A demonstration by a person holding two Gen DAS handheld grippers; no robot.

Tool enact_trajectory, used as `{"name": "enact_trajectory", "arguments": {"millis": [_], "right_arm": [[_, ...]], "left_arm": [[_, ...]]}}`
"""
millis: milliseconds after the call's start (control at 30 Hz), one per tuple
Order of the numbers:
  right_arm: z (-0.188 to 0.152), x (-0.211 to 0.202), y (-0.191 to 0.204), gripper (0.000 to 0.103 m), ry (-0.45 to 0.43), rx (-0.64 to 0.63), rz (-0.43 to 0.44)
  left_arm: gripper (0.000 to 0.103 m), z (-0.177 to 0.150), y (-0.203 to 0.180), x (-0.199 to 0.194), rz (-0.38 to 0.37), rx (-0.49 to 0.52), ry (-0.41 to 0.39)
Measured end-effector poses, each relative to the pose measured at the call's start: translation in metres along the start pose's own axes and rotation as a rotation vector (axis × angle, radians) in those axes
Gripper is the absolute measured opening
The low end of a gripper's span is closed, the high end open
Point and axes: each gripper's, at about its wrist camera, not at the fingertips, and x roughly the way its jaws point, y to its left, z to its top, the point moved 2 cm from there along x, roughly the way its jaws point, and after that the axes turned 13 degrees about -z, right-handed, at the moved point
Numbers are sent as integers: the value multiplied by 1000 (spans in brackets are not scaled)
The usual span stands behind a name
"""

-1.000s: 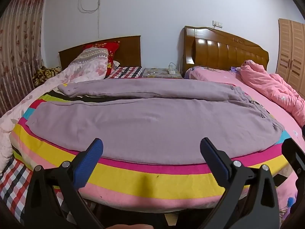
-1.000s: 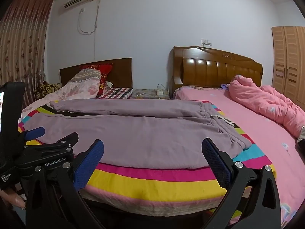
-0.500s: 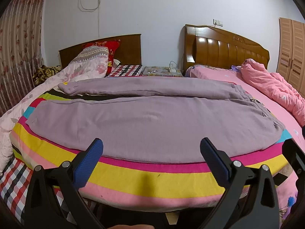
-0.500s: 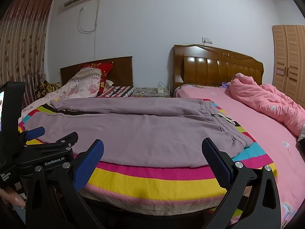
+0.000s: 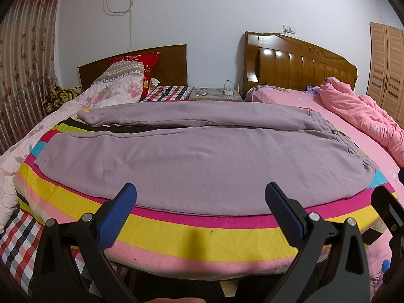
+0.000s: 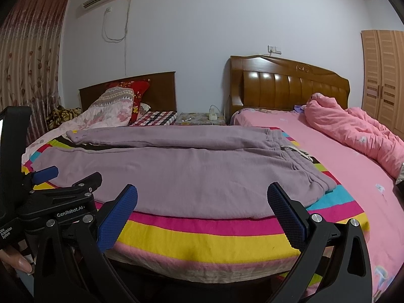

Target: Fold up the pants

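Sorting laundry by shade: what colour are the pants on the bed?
Plain mauve-grey pants, clearest in the left wrist view.

I note a striped blanket (image 5: 202,234) covering my bed's near edge. At its far left corner lie a floral quilt (image 5: 113,85) and red pillow (image 5: 141,60). A pink duvet (image 6: 353,131) is bunched at the far right corner, wardrobe (image 6: 383,75) beyond.

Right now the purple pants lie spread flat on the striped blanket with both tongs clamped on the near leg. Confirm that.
Not quite. The purple pants do lie flat on the striped blanket, but both tongs are open, short of the fabric: left tongs in the left wrist view, right tongs in the right wrist view.
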Motion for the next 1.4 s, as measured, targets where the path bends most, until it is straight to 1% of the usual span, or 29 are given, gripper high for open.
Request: {"name": "enact_trajectory", "arguments": {"millis": [567,1400], "right_arm": [[0,4,1,99,17,-3,-1],[-6,9,-1,99,42,8,0]], "left_arm": [[102,-2,3,0,1,-2,7],[102,-6,3,3,9,1,37]]}}
